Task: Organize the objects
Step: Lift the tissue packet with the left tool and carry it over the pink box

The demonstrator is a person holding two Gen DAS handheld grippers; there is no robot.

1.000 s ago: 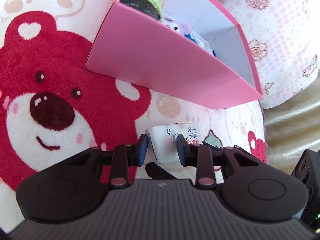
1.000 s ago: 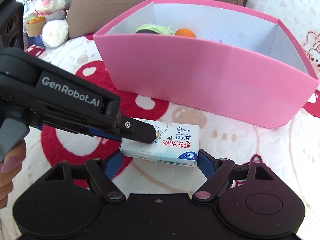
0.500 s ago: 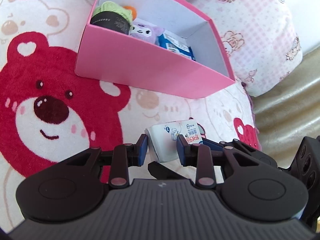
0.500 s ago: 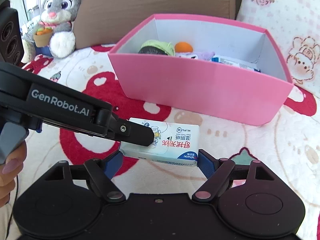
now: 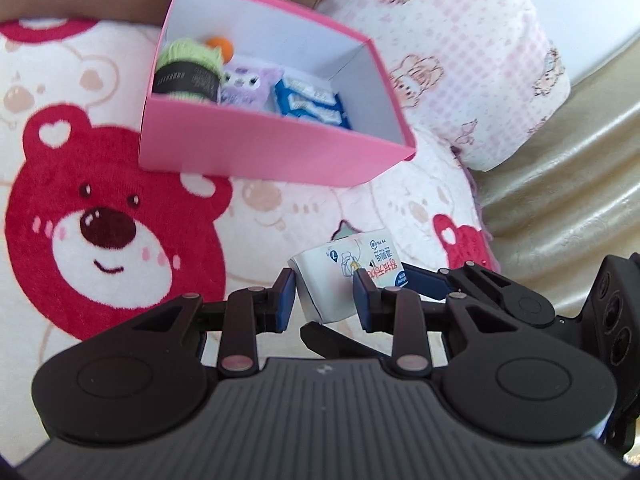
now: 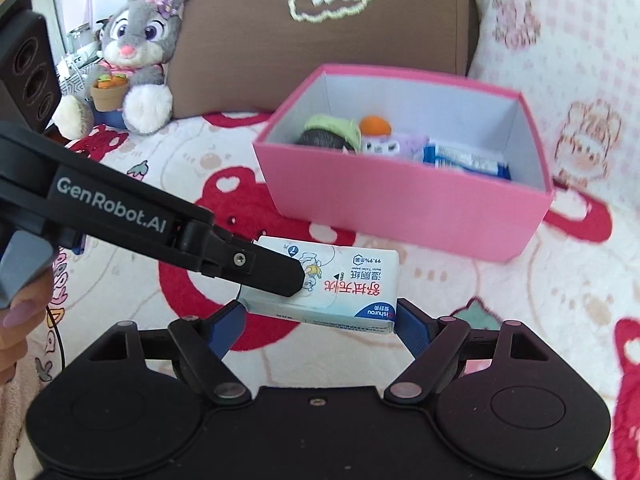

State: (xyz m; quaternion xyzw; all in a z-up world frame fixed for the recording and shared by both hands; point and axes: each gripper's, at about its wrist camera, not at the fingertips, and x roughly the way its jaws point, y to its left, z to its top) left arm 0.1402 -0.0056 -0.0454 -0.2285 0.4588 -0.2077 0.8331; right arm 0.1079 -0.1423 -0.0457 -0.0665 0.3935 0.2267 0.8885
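A white wet-wipes pack (image 5: 340,272) (image 6: 348,284) hangs above the bear blanket, held from two sides. My left gripper (image 5: 324,284) is shut across its narrow width. My right gripper (image 6: 320,312) is shut on its two long ends, and one blue finger (image 5: 420,280) of it shows in the left wrist view. The left gripper's black finger (image 6: 276,272) lies over the pack's top in the right wrist view. Ahead stands the open pink box (image 5: 272,156) (image 6: 400,208) with green yarn (image 5: 188,68), an orange ball (image 5: 219,44), a purple plush (image 5: 248,84) and blue packets (image 5: 308,102) inside.
A red bear blanket (image 5: 108,224) covers the surface. A grey bunny plush (image 6: 136,40) and a brown cushion (image 6: 320,20) sit behind the box. A pink patterned pillow (image 5: 460,60) lies to its right, beside beige fabric (image 5: 560,200). A person's hand (image 6: 20,320) grips the left handle.
Both grippers have risen with the pack held between them. The pink box now looks smaller and lower, and its contents have come into view.
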